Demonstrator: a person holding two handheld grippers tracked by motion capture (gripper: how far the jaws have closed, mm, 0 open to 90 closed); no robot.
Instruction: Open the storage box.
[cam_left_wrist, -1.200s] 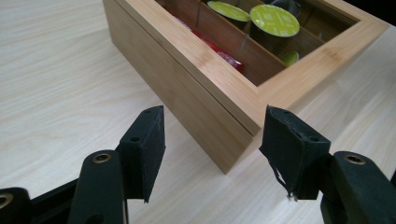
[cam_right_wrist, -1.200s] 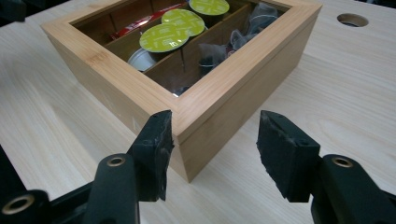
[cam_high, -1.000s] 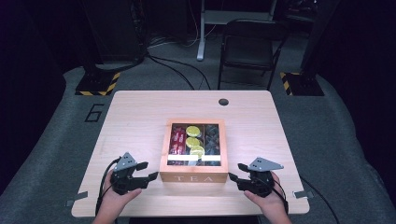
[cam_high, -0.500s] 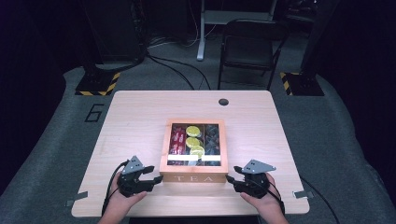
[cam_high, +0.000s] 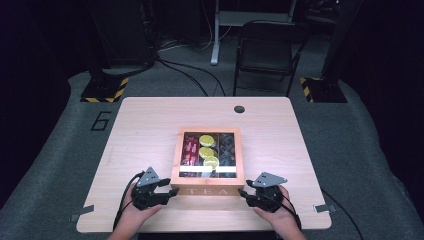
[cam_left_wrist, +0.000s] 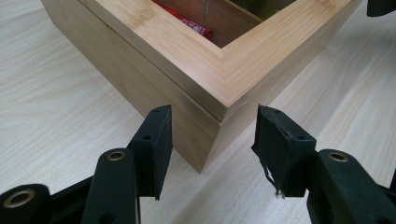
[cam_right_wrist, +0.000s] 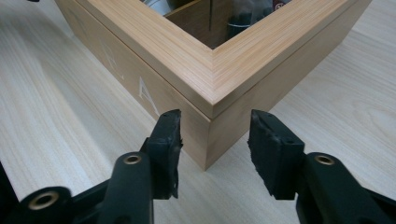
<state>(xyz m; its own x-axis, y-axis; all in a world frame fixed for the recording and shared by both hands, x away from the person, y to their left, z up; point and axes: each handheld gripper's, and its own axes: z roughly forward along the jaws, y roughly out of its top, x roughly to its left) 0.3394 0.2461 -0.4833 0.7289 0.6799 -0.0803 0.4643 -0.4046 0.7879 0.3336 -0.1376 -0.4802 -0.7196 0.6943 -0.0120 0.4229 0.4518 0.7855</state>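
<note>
Since the earlier frame: left gripper (cam_high: 162, 192) shifted in toward the tea box (cam_high: 208, 187) at frame centre; jaws of both just been closing. Left gripper: jaws apart, straddling the box's lower-left corner, pads clear of the wood. Right gripper (cam_high: 247, 194): jaws apart, straddling the lower-right corner, not clamped. Box resting on table (cam_high: 150, 120).

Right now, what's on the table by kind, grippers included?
Tea box: 1
Lemon slices in it: 3
Grippers, left and right: 2
Total: 6
</note>
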